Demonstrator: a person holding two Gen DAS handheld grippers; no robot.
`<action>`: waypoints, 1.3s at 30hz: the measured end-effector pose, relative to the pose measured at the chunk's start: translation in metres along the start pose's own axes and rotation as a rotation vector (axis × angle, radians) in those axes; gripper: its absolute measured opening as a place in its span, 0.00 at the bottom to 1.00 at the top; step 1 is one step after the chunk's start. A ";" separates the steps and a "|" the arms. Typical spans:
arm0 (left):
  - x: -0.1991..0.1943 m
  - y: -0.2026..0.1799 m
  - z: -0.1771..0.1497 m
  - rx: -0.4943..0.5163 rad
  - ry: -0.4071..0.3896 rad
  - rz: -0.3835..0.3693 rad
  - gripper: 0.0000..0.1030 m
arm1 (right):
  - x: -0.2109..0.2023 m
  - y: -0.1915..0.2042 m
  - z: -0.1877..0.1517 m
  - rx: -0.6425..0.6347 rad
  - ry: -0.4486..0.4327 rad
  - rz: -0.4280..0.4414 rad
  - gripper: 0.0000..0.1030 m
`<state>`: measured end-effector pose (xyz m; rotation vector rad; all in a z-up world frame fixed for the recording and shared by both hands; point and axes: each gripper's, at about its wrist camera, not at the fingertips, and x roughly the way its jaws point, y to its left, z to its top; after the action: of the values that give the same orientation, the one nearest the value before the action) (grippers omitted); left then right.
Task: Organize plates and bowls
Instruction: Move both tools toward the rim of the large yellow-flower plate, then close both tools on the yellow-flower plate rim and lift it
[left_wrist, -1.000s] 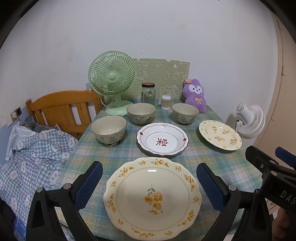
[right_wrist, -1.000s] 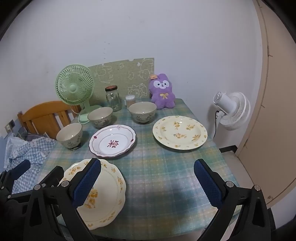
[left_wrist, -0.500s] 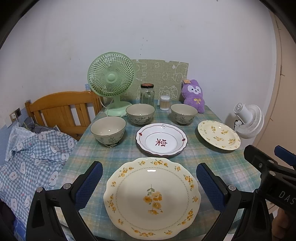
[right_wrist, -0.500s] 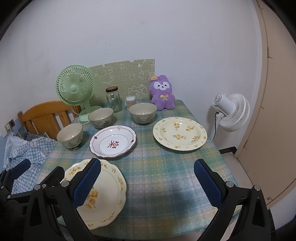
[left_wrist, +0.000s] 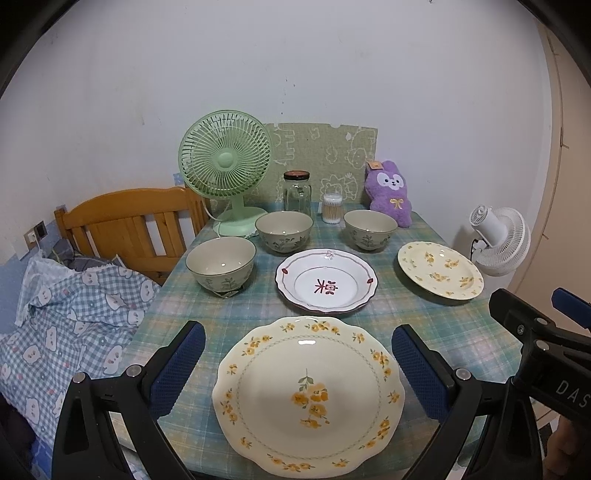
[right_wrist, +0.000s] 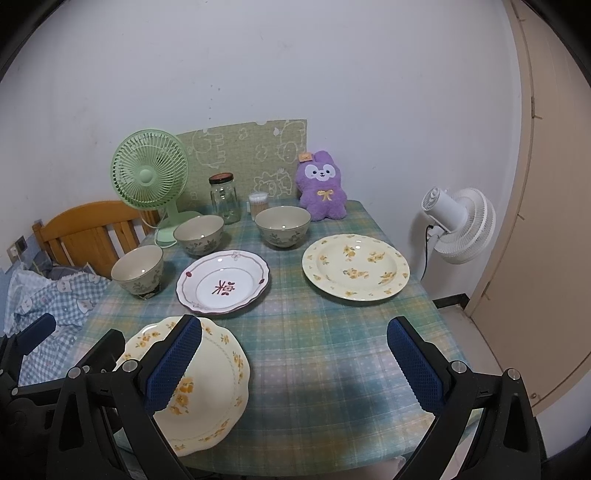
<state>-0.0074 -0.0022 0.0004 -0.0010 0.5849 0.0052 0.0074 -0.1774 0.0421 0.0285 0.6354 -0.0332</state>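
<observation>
A large cream plate with yellow flowers (left_wrist: 308, 395) (right_wrist: 207, 384) lies at the table's near edge, between the open fingers of my left gripper (left_wrist: 295, 373), which hovers over it empty. A white plate with a red rim (left_wrist: 327, 280) (right_wrist: 223, 282) lies mid-table. A second yellow-flower plate (left_wrist: 439, 269) (right_wrist: 356, 266) lies at the right. Three beige bowls stand behind: left (left_wrist: 221, 261) (right_wrist: 137, 268), middle (left_wrist: 283, 230) (right_wrist: 198, 234), right (left_wrist: 370, 229) (right_wrist: 282, 225). My right gripper (right_wrist: 295, 369) is open and empty over bare tablecloth at the near right.
A green desk fan (left_wrist: 225, 170), glass jar (left_wrist: 296, 190), cotton-swab pot (left_wrist: 331, 208) and purple plush rabbit (left_wrist: 391, 195) line the table's back edge. A wooden chair (left_wrist: 125, 218) and checked bedding (left_wrist: 74, 314) are at the left. A white fan (right_wrist: 458, 225) stands at the right.
Both views have shifted very slightly, as if the grippers drifted a little. No plate or bowl has moved and both grippers stay open.
</observation>
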 end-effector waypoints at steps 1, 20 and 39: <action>0.000 0.000 0.000 -0.001 -0.002 -0.002 0.98 | 0.000 0.000 0.000 0.000 0.000 -0.001 0.99; 0.006 0.003 0.006 -0.016 -0.003 -0.029 0.98 | 0.002 0.000 -0.001 0.017 -0.011 -0.017 0.98; 0.068 0.041 -0.007 -0.046 0.103 -0.067 0.86 | 0.066 0.041 -0.016 0.030 0.116 -0.044 0.94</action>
<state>0.0454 0.0393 -0.0429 -0.0660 0.6871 -0.0466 0.0526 -0.1371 -0.0091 0.0453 0.7518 -0.0840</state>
